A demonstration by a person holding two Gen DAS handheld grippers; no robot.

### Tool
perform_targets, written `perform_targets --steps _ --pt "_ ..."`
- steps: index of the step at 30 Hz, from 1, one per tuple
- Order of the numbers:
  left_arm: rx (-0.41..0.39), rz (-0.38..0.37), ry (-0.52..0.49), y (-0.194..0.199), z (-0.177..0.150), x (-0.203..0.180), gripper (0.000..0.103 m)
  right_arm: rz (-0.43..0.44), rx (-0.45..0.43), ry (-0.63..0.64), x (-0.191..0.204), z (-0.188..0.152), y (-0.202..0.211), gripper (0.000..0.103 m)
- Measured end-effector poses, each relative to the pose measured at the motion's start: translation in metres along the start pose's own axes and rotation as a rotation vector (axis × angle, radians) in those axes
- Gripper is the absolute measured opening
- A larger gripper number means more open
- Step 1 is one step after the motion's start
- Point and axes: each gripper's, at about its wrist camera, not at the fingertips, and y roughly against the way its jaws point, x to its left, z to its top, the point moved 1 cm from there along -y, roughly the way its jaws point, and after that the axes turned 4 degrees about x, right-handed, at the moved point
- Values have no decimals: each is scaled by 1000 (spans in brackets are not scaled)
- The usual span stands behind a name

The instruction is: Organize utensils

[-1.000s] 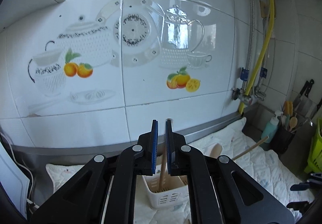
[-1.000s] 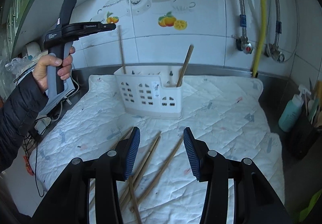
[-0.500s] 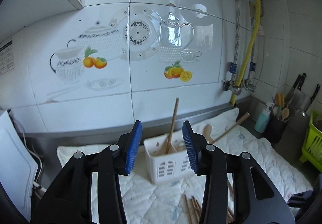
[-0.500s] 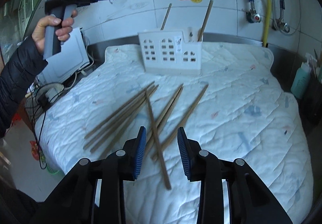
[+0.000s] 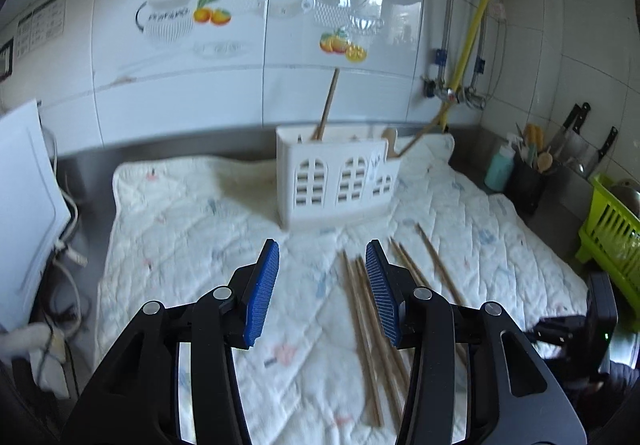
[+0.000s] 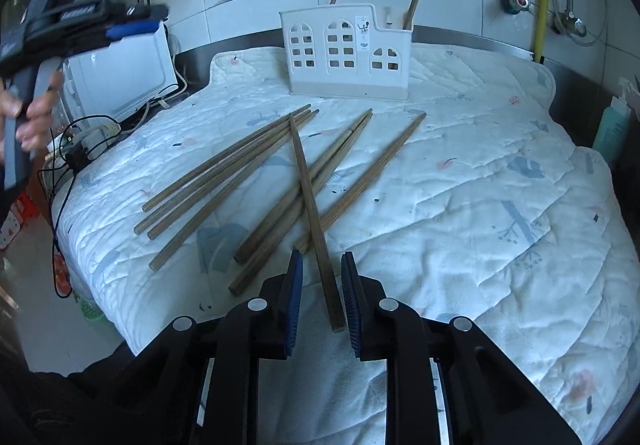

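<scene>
Blue-padded right gripper point(image 6: 321, 291) jaws narrow, just been closing, straddling near end of one wooden chopstick point(image 6: 313, 211); contact unclear. Left gripper point(image 5: 322, 287) half open, empty. Other chopsticks point(image 6: 224, 175) scattered on quilted mat point(image 6: 480, 173); white holder point(image 6: 346, 53) beyond.

No text reads clearly — the caddy sticker point(image 6: 363, 32) looks perhaps printed.
</scene>
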Motion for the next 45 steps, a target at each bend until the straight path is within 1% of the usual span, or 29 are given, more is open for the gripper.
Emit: perform_targets --steps 2,7,8,11,15,17,18,19,22,26,27,29,33,34,35,36,40,45 --pt "24 -13 8 -1 -15 0 46 -1 -6 1 0 -1 -2 19" --pt "89 -35 -7 -6 -52 -6 46 8 -24 -16 -3 -2 -1 10" --pt "111 -45 -13 -9 -60 -7 46 4 -28 -14 -2 -2 -1 7" --pt "152 -79 -15 -16 -79 -12 46 2 -36 -27 -3 -1 1 6" --pt "194 -95 -42 -30 -101 -25 46 -15 -49 -22 1 3 11 6" --pt "209 -100 -46 -39 -108 -30 42 -22 -57 -19 4 7 17 6" --pt "212 -103 -42 -42 -110 -31 37 -25 -65 -17 5 9 21 6" --pt "218 -110 -37 -46 -112 -32 34 -29 -69 -14 7 12 25 6" --pt "227 -96 -38 -57 -118 -36 26 -35 -88 -6 11 18 36 6" --pt "227 -86 -13 -65 -120 -34 19 -43 -107 4 15 24 46 6" --pt "224 -76 -14 -65 -121 -34 17 -47 -111 5 16 25 48 6" --pt "213 -59 -24 -65 -123 -36 16 -48 -116 1 17 27 51 6" --pt "195 28 -80 -66 -126 -51 16 -51 -126 -5 19 31 54 6" --pt "194 42 -82 -67 -125 -52 12 -53 -126 -6 20 32 55 6" --pt "193 50 -77 -67 -124 -53 11 -54 -125 -7 20 33 55 6" --pt "193 50 -73 -66 -122 -53 7 -56 -125 -9 20 35 55 6" --pt "182 7 -30 -59 -114 -44 5 -61 -139 -13 19 43 64 6" --pt "147 -33 10 -46 -98 -31 5 -66 -162 -7 12 66 79 6"
